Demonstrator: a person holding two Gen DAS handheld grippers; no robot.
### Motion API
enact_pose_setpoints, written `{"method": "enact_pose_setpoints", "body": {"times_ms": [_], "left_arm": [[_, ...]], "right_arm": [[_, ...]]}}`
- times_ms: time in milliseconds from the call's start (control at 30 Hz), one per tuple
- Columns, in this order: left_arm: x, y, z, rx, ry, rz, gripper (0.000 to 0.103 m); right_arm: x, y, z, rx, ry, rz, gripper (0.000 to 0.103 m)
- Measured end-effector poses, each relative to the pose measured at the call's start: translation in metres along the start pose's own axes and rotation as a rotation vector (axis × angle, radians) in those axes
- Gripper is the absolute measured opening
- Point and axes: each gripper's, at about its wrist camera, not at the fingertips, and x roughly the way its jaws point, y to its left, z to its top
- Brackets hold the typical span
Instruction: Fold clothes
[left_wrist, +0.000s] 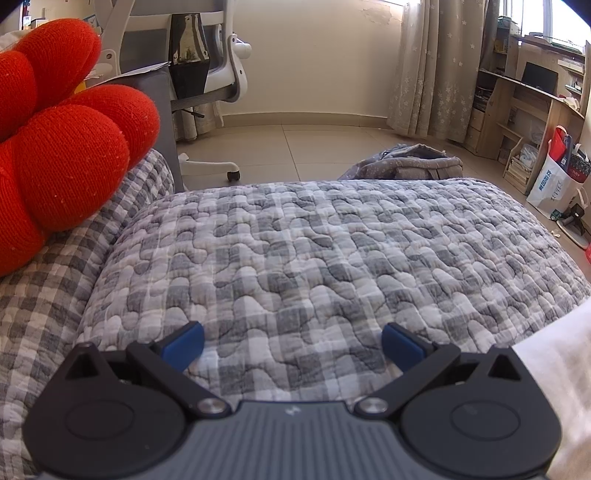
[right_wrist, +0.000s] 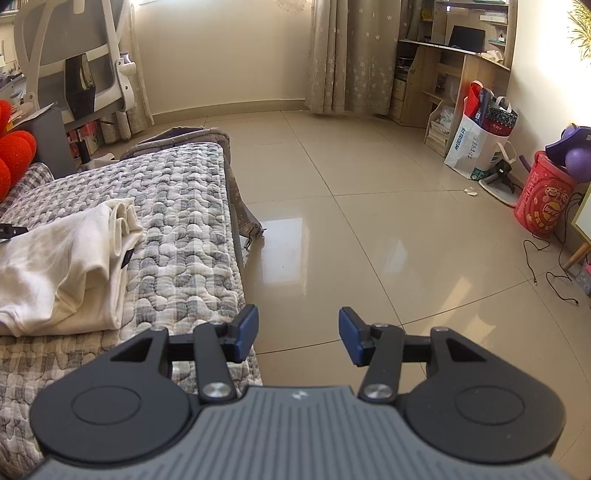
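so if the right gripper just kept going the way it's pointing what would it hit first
Most likely the bare tiled floor. The right gripper, jaws open and empty, aims down past the edge of the checked quilt, with the white garment off to its left. Depth is hard to judge here.

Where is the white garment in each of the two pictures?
Left wrist view: white garment at the right edge, only partly in the picture.
Right wrist view: white garment at the left, lying folded on the checked quilt.
Shared landmark: the office chair.
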Motion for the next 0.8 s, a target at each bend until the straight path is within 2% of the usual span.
{"method": "enact_pose_setpoints", "body": {"times_ms": [567,800], "left_arm": [[0.000,0.000,0.000,-0.001,0.000,0.000,0.103],[0.000,0.000,0.000,-0.001,0.000,0.000,0.103]], "right_arm": [[-0.002,-0.035,-0.007,0.073,-0.019,0.008,0.053],[-0.006,-0.037,-0.007,0.074,-0.016,0.014,0.053]]}}
